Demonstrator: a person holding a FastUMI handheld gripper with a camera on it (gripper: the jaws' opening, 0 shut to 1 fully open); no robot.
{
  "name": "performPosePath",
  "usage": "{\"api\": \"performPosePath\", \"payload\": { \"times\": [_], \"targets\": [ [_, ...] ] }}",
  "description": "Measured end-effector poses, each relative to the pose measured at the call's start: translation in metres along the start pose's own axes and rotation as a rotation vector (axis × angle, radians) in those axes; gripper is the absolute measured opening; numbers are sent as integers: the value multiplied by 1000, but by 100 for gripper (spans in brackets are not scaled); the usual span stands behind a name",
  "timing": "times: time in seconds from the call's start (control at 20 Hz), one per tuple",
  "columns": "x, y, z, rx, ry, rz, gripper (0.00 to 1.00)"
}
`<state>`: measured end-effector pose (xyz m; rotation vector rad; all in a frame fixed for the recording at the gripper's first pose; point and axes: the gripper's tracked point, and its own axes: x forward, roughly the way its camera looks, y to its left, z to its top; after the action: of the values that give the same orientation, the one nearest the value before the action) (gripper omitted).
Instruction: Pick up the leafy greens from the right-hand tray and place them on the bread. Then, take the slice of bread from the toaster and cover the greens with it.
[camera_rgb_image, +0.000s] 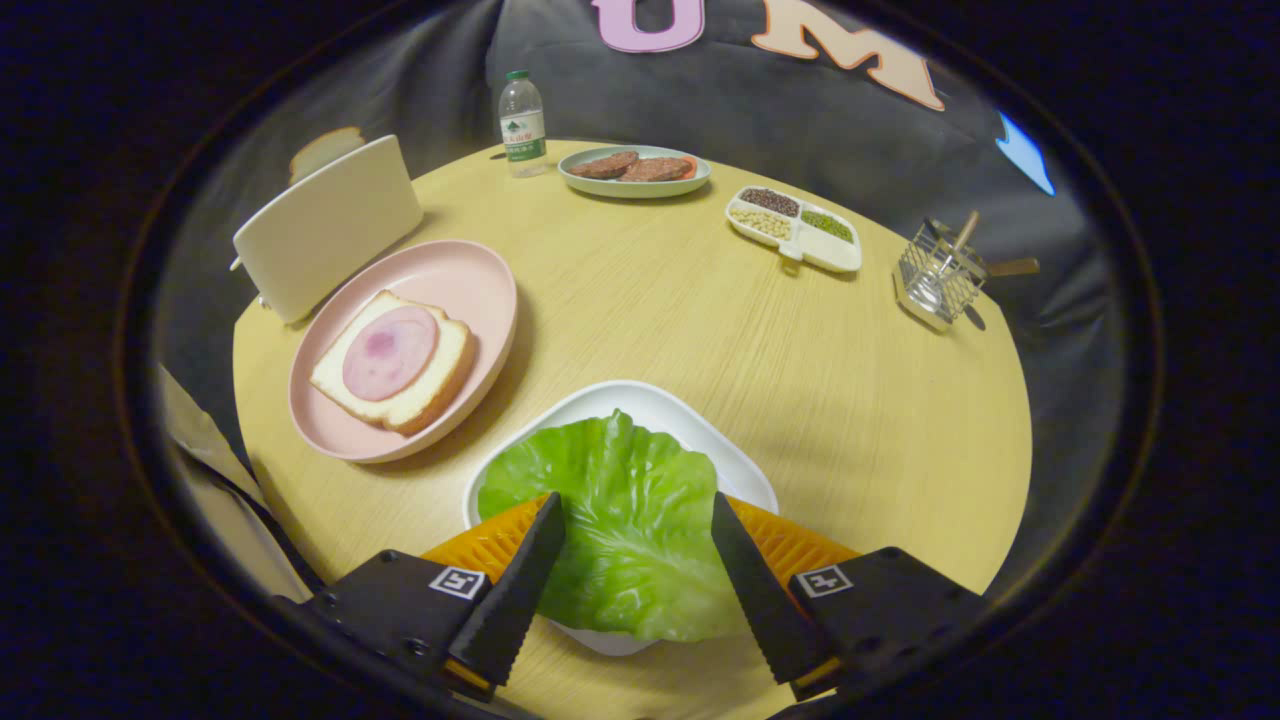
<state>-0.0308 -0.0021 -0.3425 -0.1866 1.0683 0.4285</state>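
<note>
Gripper (637, 520) fingers stood apart over the leafy greens (625, 520) lying on the white tray (650, 400), touching nothing.

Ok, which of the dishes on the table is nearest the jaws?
The white tray holding the lettuce leaf. It lies right under the open gripper, jaws either side of the leaf. The pink plate, green plate and divided dish lie beyond.

water bottle (522, 122) | patties on green plate (634, 170) | divided bean dish (795, 228) | wire utensil rack (937, 274)
</note>
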Motion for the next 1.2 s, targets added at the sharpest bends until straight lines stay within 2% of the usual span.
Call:
{"api": "performPosePath", "payload": {
  "times": [0.1, 0.4, 0.6, 0.8, 1.2],
  "targets": [
    [1, -3, 0, 29, -5, -7, 80],
    [-2, 14, 1, -10, -9, -1, 48],
    [-3, 15, 4, -26, -23, -31, 26],
    [-9, 22, 4, -22, -21, -12, 4],
    [-41, 36, 37, -42, -89, 13, 4]
  ]
}}
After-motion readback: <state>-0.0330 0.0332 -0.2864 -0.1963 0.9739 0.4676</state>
